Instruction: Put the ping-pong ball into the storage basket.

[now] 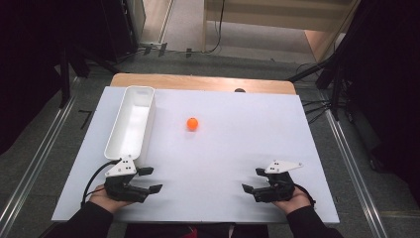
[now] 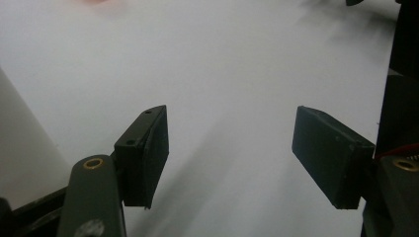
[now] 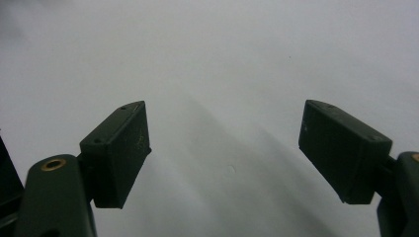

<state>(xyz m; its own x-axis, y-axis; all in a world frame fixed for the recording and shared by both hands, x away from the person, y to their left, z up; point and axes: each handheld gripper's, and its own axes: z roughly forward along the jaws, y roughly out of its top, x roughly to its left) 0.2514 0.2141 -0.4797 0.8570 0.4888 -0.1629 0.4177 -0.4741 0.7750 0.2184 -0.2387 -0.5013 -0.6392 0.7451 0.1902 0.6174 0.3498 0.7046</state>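
Left gripper (image 1: 150, 179) at 7 o'clock, right gripper (image 1: 254, 179) at 5 o'clock: jaws wide apart, empty; orange ball (image 1: 192, 123) mid-table.

Your table (image 1: 218, 148) wears a plain white top, with a strip of bare tan wood (image 1: 198, 82) showing along its far edge. An orange ball (image 1: 192, 123) glows near the middle. The long tray (image 1: 130, 124) by the left edge is white. You hold black grippers, left (image 1: 151, 179) and right (image 1: 253, 179), each capped by a pale grey plate, with brass-coloured rivets. Your sleeves (image 1: 84, 220) are black; the floor (image 1: 44, 148) is grey.
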